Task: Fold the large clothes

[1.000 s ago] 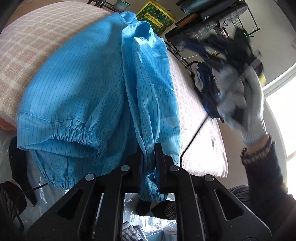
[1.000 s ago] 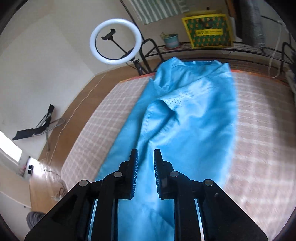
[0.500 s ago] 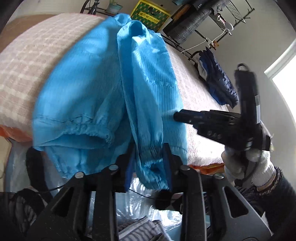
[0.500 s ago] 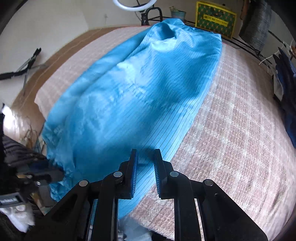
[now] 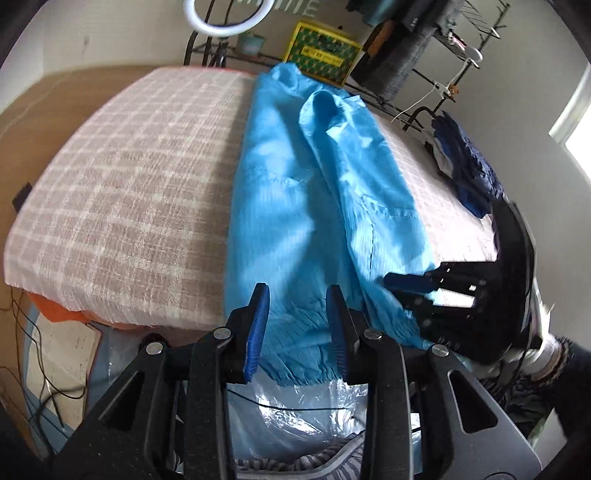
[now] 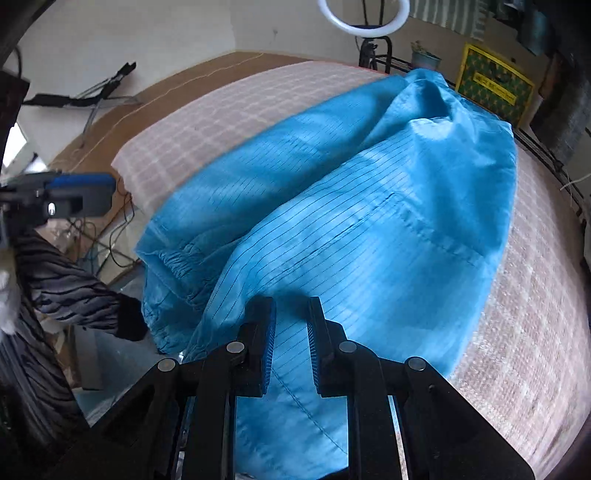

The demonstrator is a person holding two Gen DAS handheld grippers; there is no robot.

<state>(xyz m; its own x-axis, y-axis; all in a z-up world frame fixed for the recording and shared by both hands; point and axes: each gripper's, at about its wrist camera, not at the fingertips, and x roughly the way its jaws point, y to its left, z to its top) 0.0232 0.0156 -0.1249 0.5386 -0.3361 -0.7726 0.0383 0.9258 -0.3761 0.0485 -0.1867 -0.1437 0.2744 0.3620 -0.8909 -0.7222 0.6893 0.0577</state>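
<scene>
A large bright-blue pinstriped garment (image 5: pixel 317 206) lies lengthwise on a bed with a plaid cover (image 5: pixel 122 206). Its gathered cuffs (image 5: pixel 299 350) hang over the near edge. My left gripper (image 5: pixel 297 328) stands open just before that cuff, its blue pads clear of the cloth. In the right wrist view the garment (image 6: pixel 369 229) fills the middle, and my right gripper (image 6: pixel 291 343) hovers over its near hem, jaws narrowly parted with nothing pinched. Each gripper shows in the other's view: the right gripper (image 5: pixel 395 290) at the garment's right corner, the left gripper (image 6: pixel 107 192) at the far left.
Behind the bed stand a ring light (image 5: pixel 218 14), a yellow box (image 5: pixel 321 51) and a wire rack. A dark blue clothes pile (image 5: pixel 465 170) lies at the bed's right side. Clear plastic bags (image 5: pixel 295 410) and cables lie below the near edge. A striped sleeve (image 6: pixel 62 291) is at left.
My left gripper has let go of the blue sleeve cuff, its jaws have spread, and it has drawn back and up. My right gripper has swung down to the garment's near hem.
</scene>
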